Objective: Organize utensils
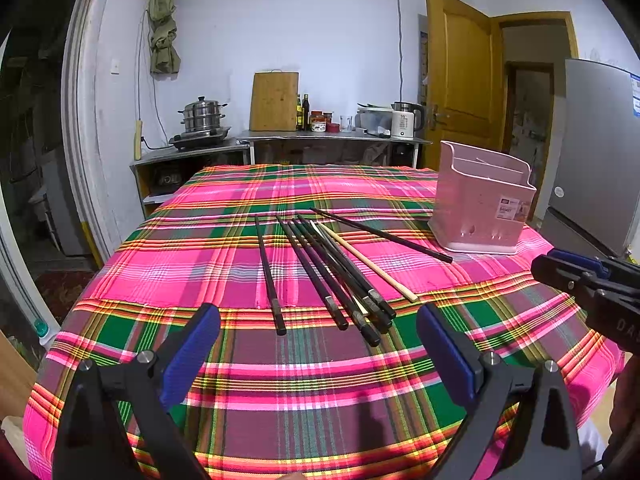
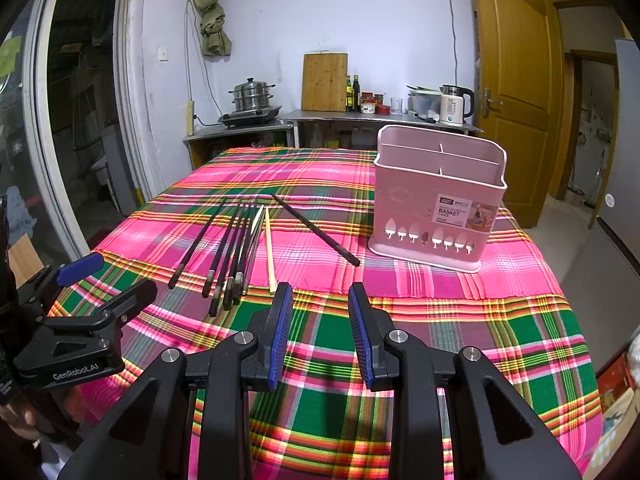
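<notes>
Presently, the following are laid out on a table covered by a pink, green and yellow plaid cloth.

Utensils: a loose fan of long black chopsticks with pale metal end caps is seen near the middle of the cloth, several of them touching or overlapping at the near ends. One black stick lies apart on the left of the group. Among them, one pale wooden chopstick is noted, and a further black chopstick lies angled toward the holder, its end near but not touching the base.

Receptacle: a pink plastic utensil basket with leaf-shaped cut-outs and inner dividers stands upright to the right of the sticks. No utensils are visible in it.

Tools: the left gripper is held low just short of the near chopstick ends, its blue-padded fingers spread wide, nothing between them. The right gripper is parted to a moderate gap, likewise empty, between the sticks and the basket.

Step judged: the first pick-up is not yet made; sorting appears to be at its outset.

Next move, as judged: one stick should be singled out from the overlap, pinched near its end, then stood in a compartment.
</notes>
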A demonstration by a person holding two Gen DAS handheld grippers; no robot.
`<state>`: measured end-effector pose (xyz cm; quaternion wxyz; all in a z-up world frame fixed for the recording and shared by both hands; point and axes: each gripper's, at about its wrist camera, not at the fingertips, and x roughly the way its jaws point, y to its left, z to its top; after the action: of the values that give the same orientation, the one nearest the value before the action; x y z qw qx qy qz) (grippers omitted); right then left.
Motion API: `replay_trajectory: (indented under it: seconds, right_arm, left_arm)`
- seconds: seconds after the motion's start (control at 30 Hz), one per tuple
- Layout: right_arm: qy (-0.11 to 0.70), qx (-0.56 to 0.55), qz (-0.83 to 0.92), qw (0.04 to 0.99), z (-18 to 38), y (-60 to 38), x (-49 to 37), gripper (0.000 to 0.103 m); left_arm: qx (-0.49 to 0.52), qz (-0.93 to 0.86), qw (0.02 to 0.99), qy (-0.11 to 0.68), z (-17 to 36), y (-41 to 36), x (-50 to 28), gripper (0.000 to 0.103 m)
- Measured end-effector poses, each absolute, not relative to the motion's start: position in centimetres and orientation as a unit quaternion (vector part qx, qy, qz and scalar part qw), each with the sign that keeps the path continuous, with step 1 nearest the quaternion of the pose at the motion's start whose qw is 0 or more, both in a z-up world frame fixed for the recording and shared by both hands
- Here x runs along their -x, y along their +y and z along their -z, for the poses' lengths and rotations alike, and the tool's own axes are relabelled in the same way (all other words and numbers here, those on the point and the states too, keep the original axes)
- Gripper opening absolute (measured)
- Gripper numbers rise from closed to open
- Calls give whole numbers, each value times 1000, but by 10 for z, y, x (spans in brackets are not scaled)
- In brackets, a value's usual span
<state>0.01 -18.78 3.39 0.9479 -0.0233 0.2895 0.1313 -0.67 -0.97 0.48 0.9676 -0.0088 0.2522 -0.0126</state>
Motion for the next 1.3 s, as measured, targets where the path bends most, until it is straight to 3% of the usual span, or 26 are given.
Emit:
replay_trajectory:
  seconds: [0.83,1.3]
  right_arm:
    - [296,25,-135,945,-33,-186,-6,30]
    - [308,55,-171,934,-30,-159,-67,30]
  left_arm:
    - [12,14,966,259,-2,-7,2,100]
    - [26,-21,945,324,13,27,-59,100]
